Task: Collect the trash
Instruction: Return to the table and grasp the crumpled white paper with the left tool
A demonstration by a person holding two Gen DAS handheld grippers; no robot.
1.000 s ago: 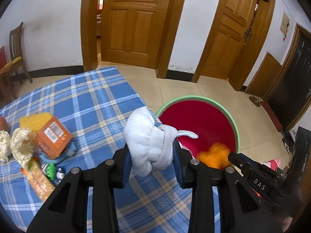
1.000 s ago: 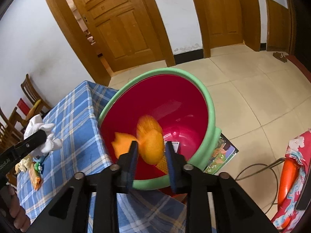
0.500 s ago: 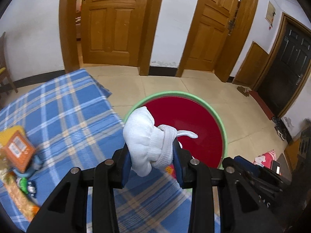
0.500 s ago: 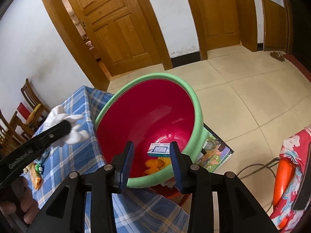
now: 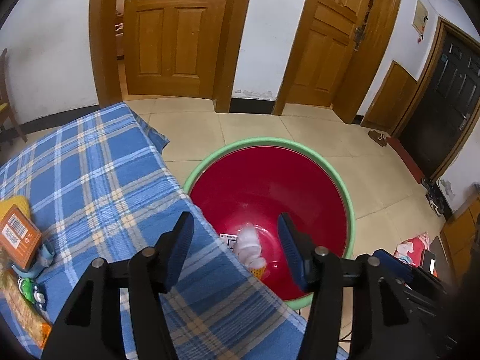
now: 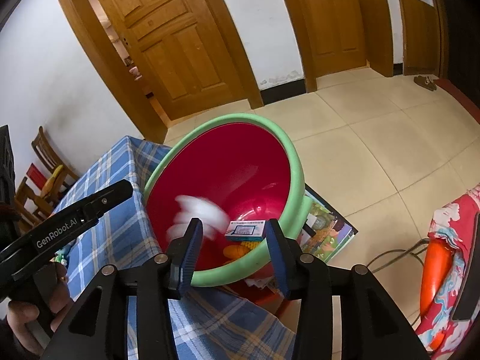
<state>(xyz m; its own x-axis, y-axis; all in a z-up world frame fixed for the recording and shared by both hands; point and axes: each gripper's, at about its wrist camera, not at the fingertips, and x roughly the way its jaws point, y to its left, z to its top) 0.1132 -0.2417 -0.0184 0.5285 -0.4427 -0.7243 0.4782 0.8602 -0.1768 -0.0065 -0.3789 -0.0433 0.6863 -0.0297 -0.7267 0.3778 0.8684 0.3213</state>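
Red plastic with a green rim, the basin sits on the floor just beside the corner of the table with its blue checked cloth, and the white crumpled wad is dropping into it, a blur in the right wrist view. The left gripper has just been opening and its jaws stand apart with nothing between them. The right gripper has likewise been opening and holds nothing; it hangs over the near rim. Down in the basin I can see a small blue-and-white box and something orange under it. More rubbish waits on the cloth: an orange carton, a long snack packet and a small green thing. My worry is the basin itself. It sits tipped towards the table, seemingly propped on a picture book, so a knock from either gripper on the rim might rock it. The two grippers are also close together here, so swinging back to the table at once could clash them.
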